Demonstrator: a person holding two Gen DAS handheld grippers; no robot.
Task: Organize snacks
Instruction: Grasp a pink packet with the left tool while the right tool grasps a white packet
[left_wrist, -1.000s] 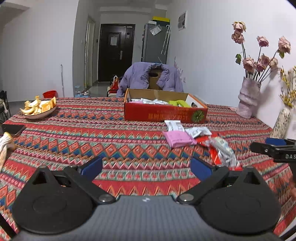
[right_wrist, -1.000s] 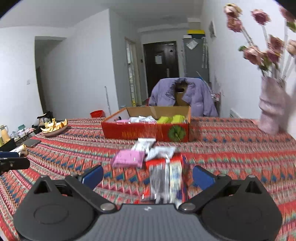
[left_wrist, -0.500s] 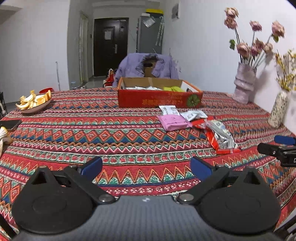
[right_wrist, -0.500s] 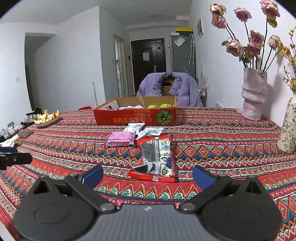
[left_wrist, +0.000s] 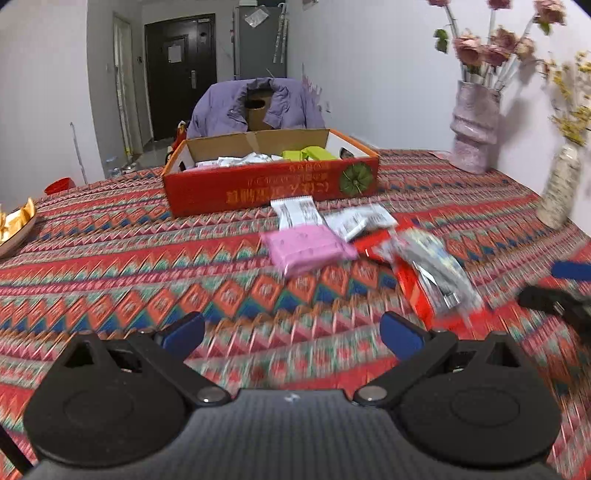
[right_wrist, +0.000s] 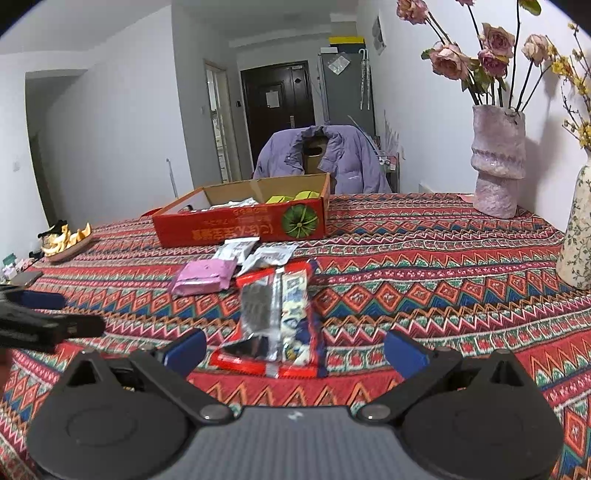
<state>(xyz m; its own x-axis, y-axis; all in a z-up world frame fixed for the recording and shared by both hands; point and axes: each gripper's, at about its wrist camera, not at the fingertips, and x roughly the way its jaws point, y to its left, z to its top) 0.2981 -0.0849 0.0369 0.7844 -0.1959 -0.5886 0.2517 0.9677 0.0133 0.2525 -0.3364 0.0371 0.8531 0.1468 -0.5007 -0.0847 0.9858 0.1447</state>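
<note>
My right tongs (right_wrist: 293, 349) are spread wide and empty, hanging low over the counter (right_wrist: 424, 295) with its red zigzag-patterned cloth. I've lined them up on the nearest snack, a red-edged clear plastic packet (right_wrist: 275, 314) lying flat just ahead of the blue pads, likely my first pick. My left tongs (left_wrist: 291, 332) are also wide apart and hold nothing, aimed at bare cloth to the left of the pile.

Beyond the red packet lies a flat pink wrapped pack (right_wrist: 205, 275), and past it two small white sachets (right_wrist: 255, 251) overlapping each other. All sit loose on the cloth just in front of the shallow red cardboard box (right_wrist: 242, 225), which I take to be where they belong. It already holds white and lime-green packs; its near wall hides how many.

The left view is motion-blurred, so labels are unreadable. Each view cuts off the other tong at its edge.
</note>
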